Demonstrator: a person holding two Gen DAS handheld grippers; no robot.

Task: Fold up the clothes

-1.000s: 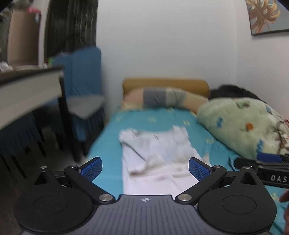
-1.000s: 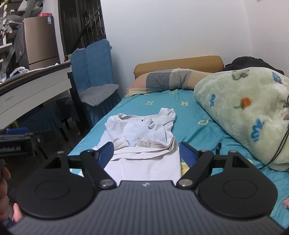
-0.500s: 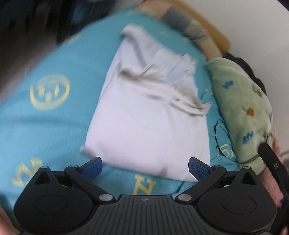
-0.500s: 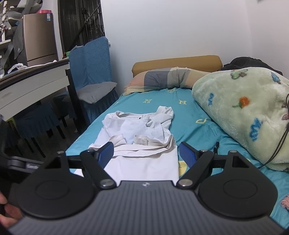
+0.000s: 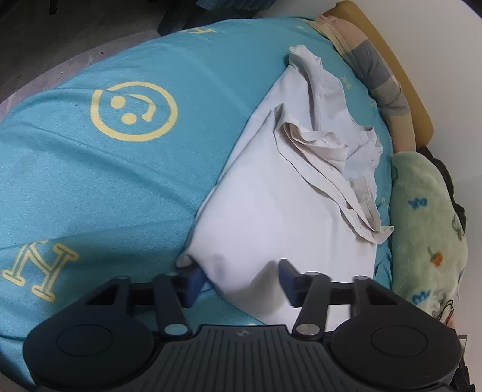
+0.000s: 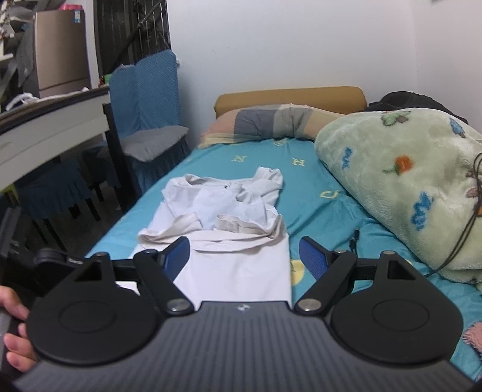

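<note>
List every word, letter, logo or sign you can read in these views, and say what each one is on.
"N" and "H": yellow letters on the teal bedsheet, near the pillow.
"N": large yellow serif letter on the same sheet, left wrist view.
Smiley-like face in a circle: yellow print on the sheet.
Small white lettering on the left claw's body: too blurred to read.
Label on the brown box: too small to read.
</note>
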